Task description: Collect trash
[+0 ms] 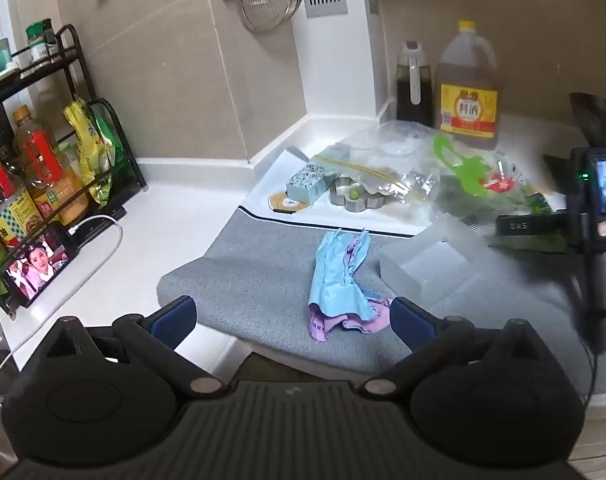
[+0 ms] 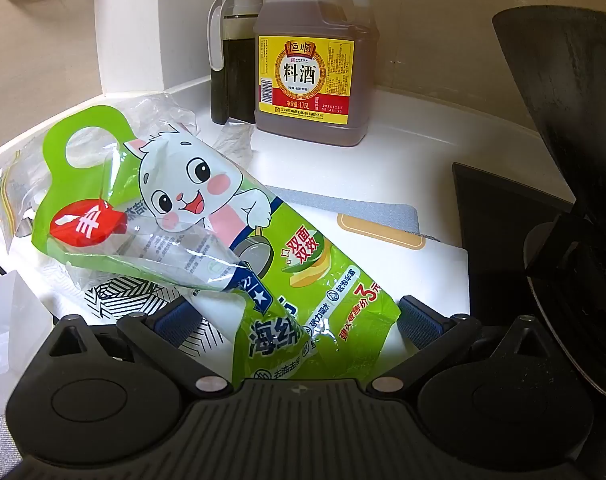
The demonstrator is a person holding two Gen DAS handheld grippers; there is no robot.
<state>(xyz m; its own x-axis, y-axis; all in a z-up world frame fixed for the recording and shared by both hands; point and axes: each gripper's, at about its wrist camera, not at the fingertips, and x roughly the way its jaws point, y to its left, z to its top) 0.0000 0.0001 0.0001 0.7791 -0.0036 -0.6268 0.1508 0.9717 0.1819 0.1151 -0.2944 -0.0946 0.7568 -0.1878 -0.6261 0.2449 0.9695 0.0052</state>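
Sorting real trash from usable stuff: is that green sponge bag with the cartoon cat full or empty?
Looks empty: the green sponge bag lies crumpled and flattened, and its clear panels show only the counter behind, no sponges.

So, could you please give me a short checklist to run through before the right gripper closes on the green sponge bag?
1. Right gripper open: ok.
2. Green sponge bag between its fingers: ok.
3. Fingers clear of the cooking wine jug: ok.
4. Bag free of the clear plastic behind it: cannot tell.
5. Left gripper open and holding nothing, at the blue and pink wrapper: ok.
6. Trash bin in view: not ok.
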